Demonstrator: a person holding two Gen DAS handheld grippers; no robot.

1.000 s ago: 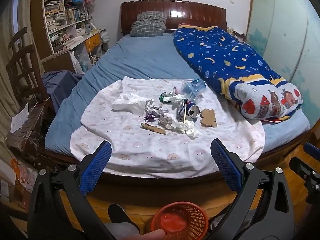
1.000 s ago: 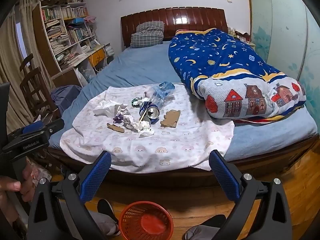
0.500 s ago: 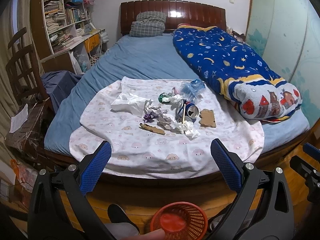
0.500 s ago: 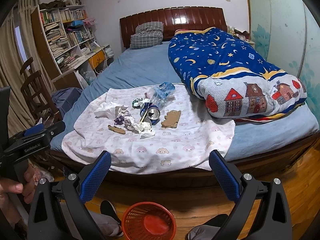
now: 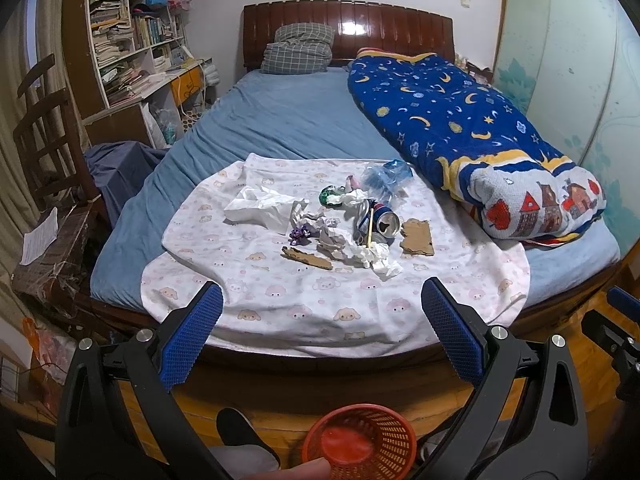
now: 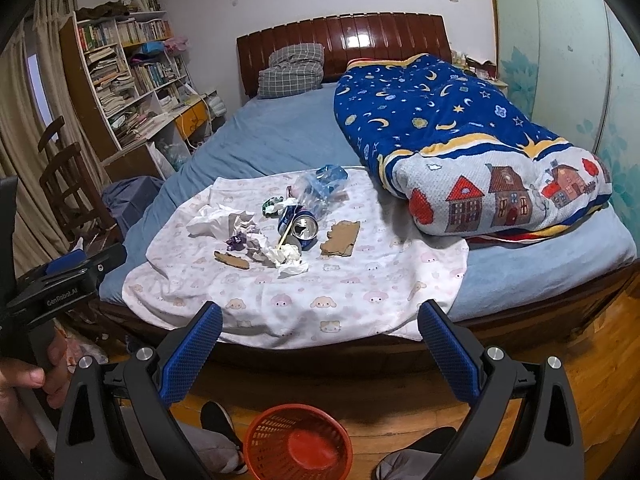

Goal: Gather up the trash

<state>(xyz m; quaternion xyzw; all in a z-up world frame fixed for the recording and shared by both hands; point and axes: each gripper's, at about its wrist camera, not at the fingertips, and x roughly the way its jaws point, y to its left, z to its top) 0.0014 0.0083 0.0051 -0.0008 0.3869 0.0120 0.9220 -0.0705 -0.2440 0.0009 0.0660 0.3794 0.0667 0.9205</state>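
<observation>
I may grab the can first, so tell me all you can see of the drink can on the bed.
The can is blue and silver metal, dented, lying on its side on the printed sheet with its opened top facing the camera. A thin pale stick leans across its left side. A clear plastic bottle lies just behind it, crumpled tissue in front, and a cardboard piece to its right, apart from it. Neither hand-held gripper touches it.

Black-framed left gripper point(image 5: 322, 312) and right gripper point(image 6: 320, 336), blue cross-hatched pads point(image 6: 191, 354), silver screws, white "GenRobot.AI" lettering; black shoe point(image 6: 218, 420), grey trouser legs.
</observation>
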